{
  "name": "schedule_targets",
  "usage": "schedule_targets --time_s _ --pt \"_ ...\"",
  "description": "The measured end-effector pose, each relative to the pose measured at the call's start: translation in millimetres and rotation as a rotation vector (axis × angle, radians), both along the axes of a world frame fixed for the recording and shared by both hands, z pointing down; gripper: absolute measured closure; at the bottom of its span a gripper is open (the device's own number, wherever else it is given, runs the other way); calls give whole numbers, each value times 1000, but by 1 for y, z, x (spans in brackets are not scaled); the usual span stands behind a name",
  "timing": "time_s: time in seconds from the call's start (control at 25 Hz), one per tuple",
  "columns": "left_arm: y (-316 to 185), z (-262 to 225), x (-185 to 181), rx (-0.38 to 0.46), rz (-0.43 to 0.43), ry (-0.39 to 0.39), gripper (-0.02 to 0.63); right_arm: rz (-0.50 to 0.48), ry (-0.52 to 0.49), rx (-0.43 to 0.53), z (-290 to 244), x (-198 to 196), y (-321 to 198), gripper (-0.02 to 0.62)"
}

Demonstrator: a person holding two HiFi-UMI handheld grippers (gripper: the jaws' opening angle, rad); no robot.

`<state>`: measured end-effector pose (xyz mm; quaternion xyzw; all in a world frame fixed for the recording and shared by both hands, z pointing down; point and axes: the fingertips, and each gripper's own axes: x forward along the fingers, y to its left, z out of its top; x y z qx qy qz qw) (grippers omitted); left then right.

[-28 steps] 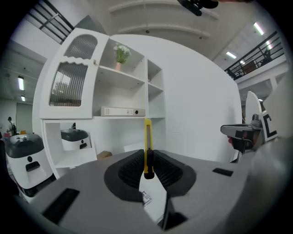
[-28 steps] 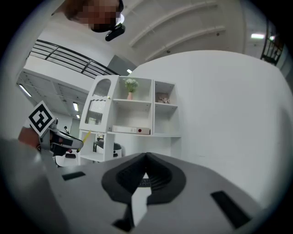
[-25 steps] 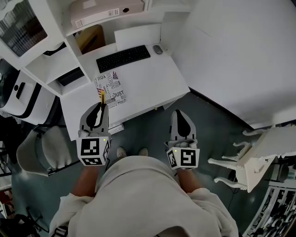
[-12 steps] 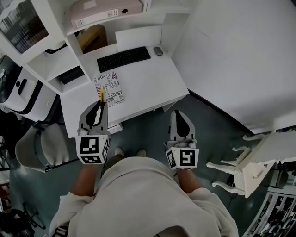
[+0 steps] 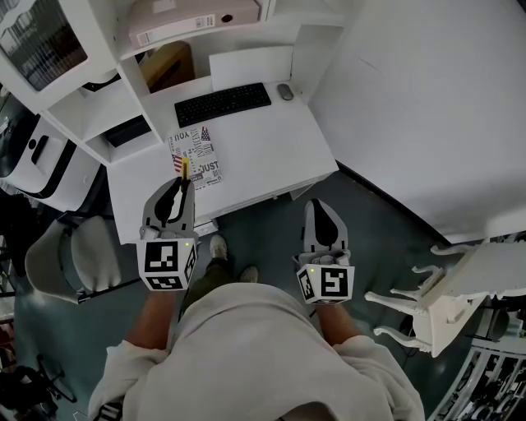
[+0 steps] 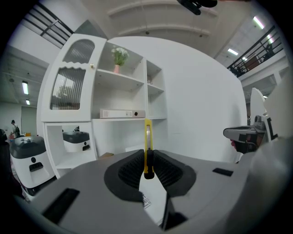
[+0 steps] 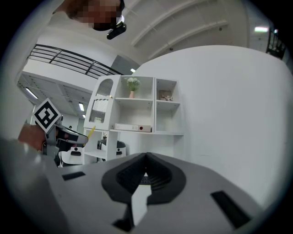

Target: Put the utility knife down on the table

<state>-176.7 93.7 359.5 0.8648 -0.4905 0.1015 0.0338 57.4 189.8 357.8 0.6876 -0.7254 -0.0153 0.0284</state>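
Observation:
My left gripper [image 5: 182, 182] is shut on a yellow utility knife [image 6: 148, 146], whose tip sticks out past the pads and points toward the desk; the knife [image 5: 184, 168] shows as a short yellow sliver in the head view. That gripper hovers over the near left part of the white desk [image 5: 263, 156], just beside a printed sheet [image 5: 197, 156]. My right gripper [image 5: 321, 215] hangs in front of the desk's near edge, over the floor. In the right gripper view its pads [image 7: 145, 176] meet with nothing between them.
A black keyboard [image 5: 222, 103] and a mouse [image 5: 284, 91] lie at the back of the desk. White shelving [image 5: 99, 115] with a binder [image 5: 193, 20] stands left and behind. A grey chair [image 5: 66, 267] sits at the left, a white ornate chair [image 5: 452, 288] at the right.

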Motion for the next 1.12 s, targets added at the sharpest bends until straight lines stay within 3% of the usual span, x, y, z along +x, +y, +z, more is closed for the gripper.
schedule_targets --time_s 1.12 --pt "-151 47 20 -105 122 41 543 94 41 -13 5 -11 -154 592"
